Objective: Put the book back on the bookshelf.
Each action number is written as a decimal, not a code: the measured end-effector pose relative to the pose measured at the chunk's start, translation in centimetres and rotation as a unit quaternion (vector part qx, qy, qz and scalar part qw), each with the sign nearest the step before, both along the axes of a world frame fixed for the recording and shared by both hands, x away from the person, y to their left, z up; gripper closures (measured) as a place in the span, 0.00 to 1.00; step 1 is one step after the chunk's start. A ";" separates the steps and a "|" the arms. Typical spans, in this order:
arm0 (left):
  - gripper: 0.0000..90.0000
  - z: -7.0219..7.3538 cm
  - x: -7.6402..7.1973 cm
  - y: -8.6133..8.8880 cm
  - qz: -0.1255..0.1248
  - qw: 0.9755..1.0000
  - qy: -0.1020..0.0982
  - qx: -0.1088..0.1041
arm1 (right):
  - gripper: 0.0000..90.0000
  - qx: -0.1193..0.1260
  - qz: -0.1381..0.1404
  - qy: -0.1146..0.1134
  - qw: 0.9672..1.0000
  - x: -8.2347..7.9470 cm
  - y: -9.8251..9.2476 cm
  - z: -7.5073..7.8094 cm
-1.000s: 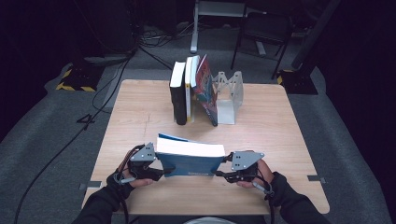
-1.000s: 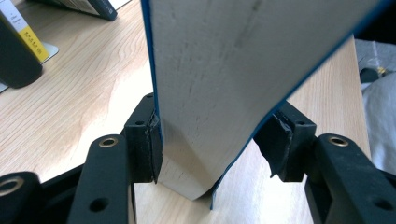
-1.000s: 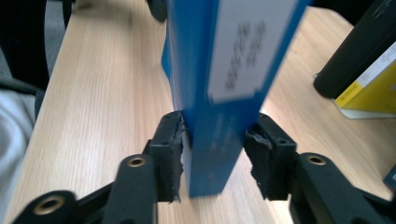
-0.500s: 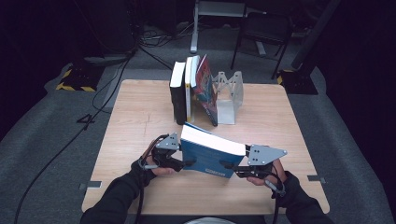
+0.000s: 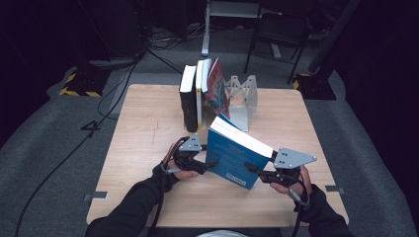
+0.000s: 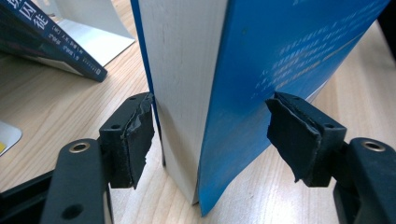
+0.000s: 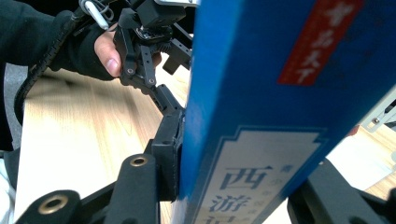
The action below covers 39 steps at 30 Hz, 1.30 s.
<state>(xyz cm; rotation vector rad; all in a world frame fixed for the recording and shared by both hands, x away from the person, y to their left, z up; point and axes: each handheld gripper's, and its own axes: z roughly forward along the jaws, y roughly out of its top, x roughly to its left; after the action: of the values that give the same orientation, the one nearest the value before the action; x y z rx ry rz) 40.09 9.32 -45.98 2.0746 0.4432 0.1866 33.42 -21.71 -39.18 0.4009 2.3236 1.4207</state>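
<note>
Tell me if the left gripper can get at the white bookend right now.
Probably not as things stand. The left gripper straddles the blue book, which stands tilted between it and the white bookend; it would have to let go and go around.

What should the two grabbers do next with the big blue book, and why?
Probably carry the blue book back toward the row of standing books by the white bookend. The book is lifted and tilted, with the right gripper clamped on its spine end. The left gripper straddles the other end loosely, so it may need to close first.
</note>
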 end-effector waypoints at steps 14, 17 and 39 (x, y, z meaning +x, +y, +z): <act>0.36 0.1 -0.5 -0.7 0.015 1.000 -0.012 0.007 | 0.57 0.003 0.005 0.026 1.000 1.3 1.2 2.9; 0.35 0.1 -0.6 -0.8 0.018 1.000 -0.016 0.009 | 0.59 0.003 0.003 0.030 1.000 1.5 1.5 3.3; 0.26 -0.9 -4.6 3.7 0.070 0.985 0.001 0.155 | 0.67 -0.004 -0.048 0.056 0.997 2.3 0.5 5.6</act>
<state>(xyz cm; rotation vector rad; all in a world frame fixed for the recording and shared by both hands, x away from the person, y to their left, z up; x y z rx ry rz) 35.53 12.98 -46.92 2.3484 0.5937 0.3558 35.73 -21.20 -33.58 0.5956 2.3628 1.3766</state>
